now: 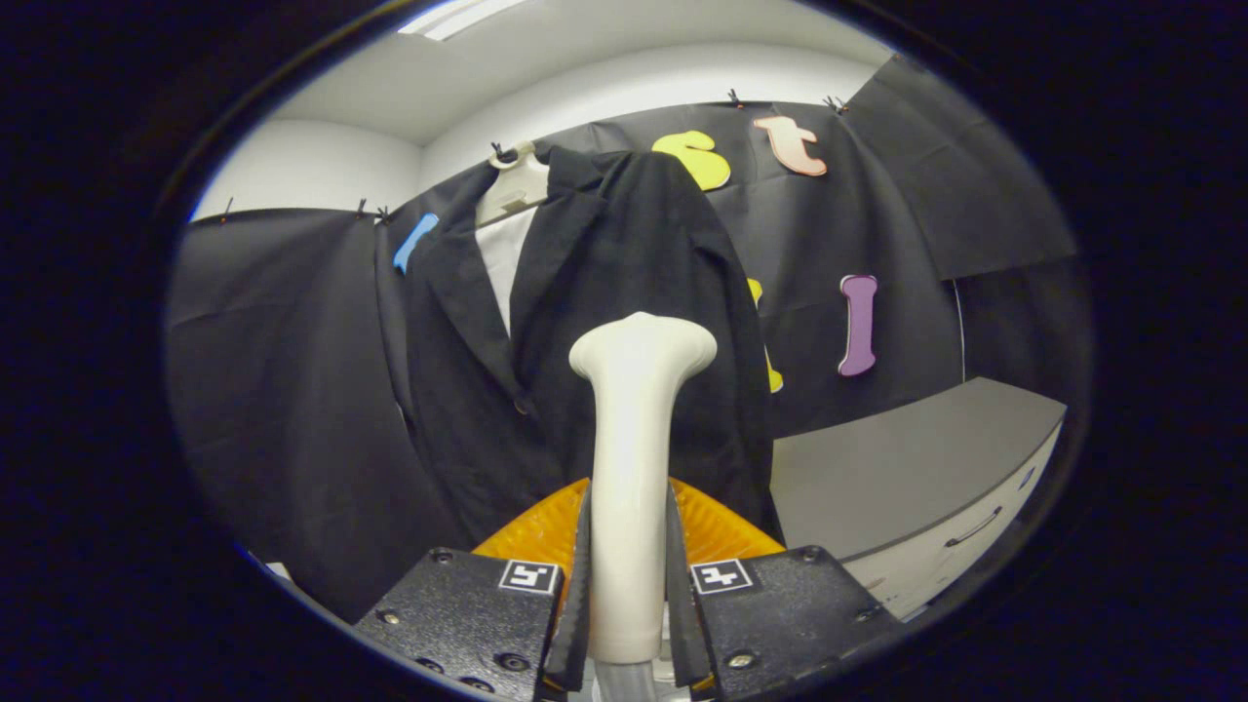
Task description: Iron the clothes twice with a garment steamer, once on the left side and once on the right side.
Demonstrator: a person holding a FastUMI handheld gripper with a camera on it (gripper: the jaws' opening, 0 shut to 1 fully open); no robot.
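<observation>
Tool (629, 585) closed on steamer (634, 458), both fingers (582, 595) pressing its cream handle from either side. Steamer upright between the fingers, flared head on top, held ahead of the jacket (585, 322) at about mid-chest height; cannot tell whether head touches the cloth. Clear hose stub showing under the steamer's handle, between the fingers. Orange ribbed part (712, 531) just behind the steamer's handle, low, spreading to both sides.

Jacket black, hanging beyond the steamer on a pale hanger (514, 185), lapels open over a white panel (507, 263) at the neck. Button (523, 405) on the jacket front, left of the steamer's neck. Steamer's head in front of the jacket's right half as seen, right of the lapel opening.

Grey worktop (907, 458) right of the jacket, lower, with a white drawer front and dark handle (972, 527) beneath. Black cloth wall (273, 341) behind the jacket, clipped along its top edge. White wall (322, 166) and ceiling above the jacket, light strip (458, 15) overhead.
</observation>
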